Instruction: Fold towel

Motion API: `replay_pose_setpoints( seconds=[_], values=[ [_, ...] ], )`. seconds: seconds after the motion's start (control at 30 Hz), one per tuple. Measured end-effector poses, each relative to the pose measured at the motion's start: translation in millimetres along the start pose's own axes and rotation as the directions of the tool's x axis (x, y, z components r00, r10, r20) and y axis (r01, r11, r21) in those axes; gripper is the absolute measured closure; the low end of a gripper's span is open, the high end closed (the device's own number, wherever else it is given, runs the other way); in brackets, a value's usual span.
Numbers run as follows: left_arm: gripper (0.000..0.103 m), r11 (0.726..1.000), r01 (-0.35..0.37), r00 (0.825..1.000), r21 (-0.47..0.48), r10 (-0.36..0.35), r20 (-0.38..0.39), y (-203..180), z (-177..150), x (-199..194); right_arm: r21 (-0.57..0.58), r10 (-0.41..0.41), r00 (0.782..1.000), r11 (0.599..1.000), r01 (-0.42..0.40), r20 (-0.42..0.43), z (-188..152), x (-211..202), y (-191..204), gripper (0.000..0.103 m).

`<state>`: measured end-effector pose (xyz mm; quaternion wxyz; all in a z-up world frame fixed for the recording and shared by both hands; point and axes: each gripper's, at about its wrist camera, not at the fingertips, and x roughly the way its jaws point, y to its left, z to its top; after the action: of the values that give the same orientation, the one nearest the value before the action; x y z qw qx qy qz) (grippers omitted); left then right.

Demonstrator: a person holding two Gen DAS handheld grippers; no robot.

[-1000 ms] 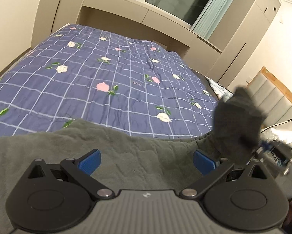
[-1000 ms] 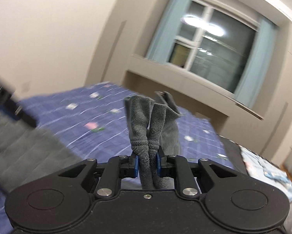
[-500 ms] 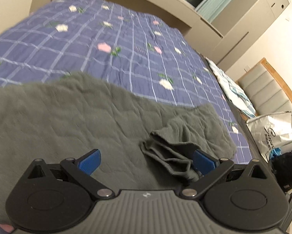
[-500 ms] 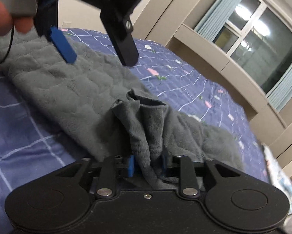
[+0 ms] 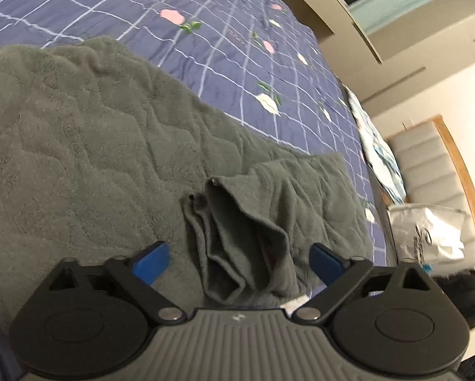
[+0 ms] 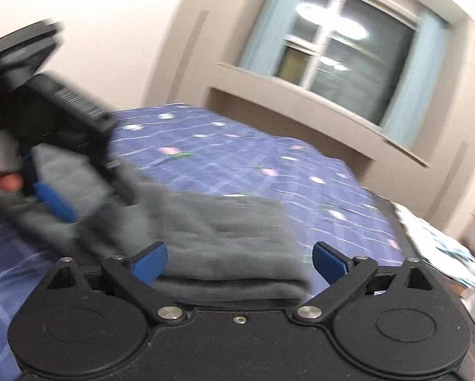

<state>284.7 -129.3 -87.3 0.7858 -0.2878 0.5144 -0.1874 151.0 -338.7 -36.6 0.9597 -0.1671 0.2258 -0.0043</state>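
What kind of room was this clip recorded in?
Most likely a home bedroom. A bed with a blue floral checked quilt fills the view, a padded headboard stands at one end, and a curtained window sits above a built-in ledge. The grey towel lies on the quilt.

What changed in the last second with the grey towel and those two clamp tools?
The right gripper was pinching a bunched towel corner; it carried that corner down onto the spread towel and let go, so its fingers are now open. The bunched corner now lies on the towel between the left gripper's open fingers. The left gripper stayed open, holding nothing, and tilted down toward the bed. The towel stayed on the bed.
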Motion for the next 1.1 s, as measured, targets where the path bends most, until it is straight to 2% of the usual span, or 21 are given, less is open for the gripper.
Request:
replay_pose_setpoints(
  seconds=[0.07, 0.1, 0.13, 0.2, 0.33, 0.47, 0.53, 0.67, 0.8, 0.87, 1.0, 1.1],
  values=[
    [0.039, 1.000, -0.004, 1.000, -0.016, 0.004, 0.009, -2.9, 1.0, 4.0, 0.029, -0.052, 0.999, 0.998, 0.052, -0.017, -1.2, 9.4, -13.9, 0.003],
    [0.066, 1.000, -0.011, 1.000, -0.017, 0.011, 0.001, -4.3, 1.8, 6.5, 0.051, -0.085, 0.996, 0.995, 0.086, -0.019, 0.2, 15.8, -21.0, 0.003],
    [0.083, 1.000, -0.028, 1.000, -0.012, 0.028, -0.014, -6.1, 2.4, 9.5, 0.077, -0.109, 0.994, 0.991, 0.110, -0.019, 0.1, 22.1, -28.2, 0.001],
    [0.092, 1.000, -0.031, 0.999, 0.004, 0.031, -0.015, -8.7, 3.4, 10.5, 0.148, -0.146, 0.989, 0.978, 0.147, -0.017, 2.2, 36.7, -42.3, 0.001],
    [0.095, 0.995, -0.038, 0.999, 0.087, 0.036, 0.032, -19.6, 8.6, 1.0, 0.237, -0.201, 0.979, 0.950, 0.203, -0.035, 10.9, 71.0, -62.2, 0.001],
    [0.095, 0.983, -0.092, 0.993, 0.158, 0.079, 0.085, -22.7, 12.4, -11.3, 0.216, -0.216, 0.973, 0.949, 0.229, -0.083, 10.4, 103.7, -64.8, 0.001],
    [0.096, 0.978, -0.114, 0.992, 0.177, 0.103, 0.072, -20.6, 13.7, -9.7, 0.195, -0.222, 0.969, 0.951, 0.240, -0.113, 3.1, 113.6, -60.9, 0.001],
    [0.096, 0.974, -0.136, 0.990, 0.182, 0.128, 0.052, -15.0, 8.8, 0.4, 0.170, -0.215, 0.963, 0.955, 0.241, -0.160, -14.7, 130.9, -50.4, 0.001],
    [0.096, 0.974, -0.134, 0.990, 0.183, 0.126, 0.056, -10.8, 5.4, -1.2, 0.163, -0.216, 0.963, 0.956, 0.242, -0.163, -28.7, 137.3, -40.7, 0.001],
    [0.096, 0.975, -0.130, 0.991, 0.181, 0.122, 0.055, -9.3, 5.2, -3.0, 0.177, -0.203, 0.966, 0.957, 0.231, -0.162, -21.7, 135.3, -45.0, 0.001],
    [0.096, 0.974, -0.132, 0.991, 0.182, 0.124, 0.056, -8.2, 4.9, -2.4, 0.170, -0.211, 0.972, 0.959, 0.226, -0.101, -1.7, 134.2, -50.3, 0.001],
    [0.096, 0.973, -0.137, 0.990, 0.186, 0.128, 0.062, -8.5, 2.8, -3.6, 0.138, -0.215, 0.968, 0.963, 0.233, -0.133, 3.2, 150.1, -48.0, 0.001]
  ],
)
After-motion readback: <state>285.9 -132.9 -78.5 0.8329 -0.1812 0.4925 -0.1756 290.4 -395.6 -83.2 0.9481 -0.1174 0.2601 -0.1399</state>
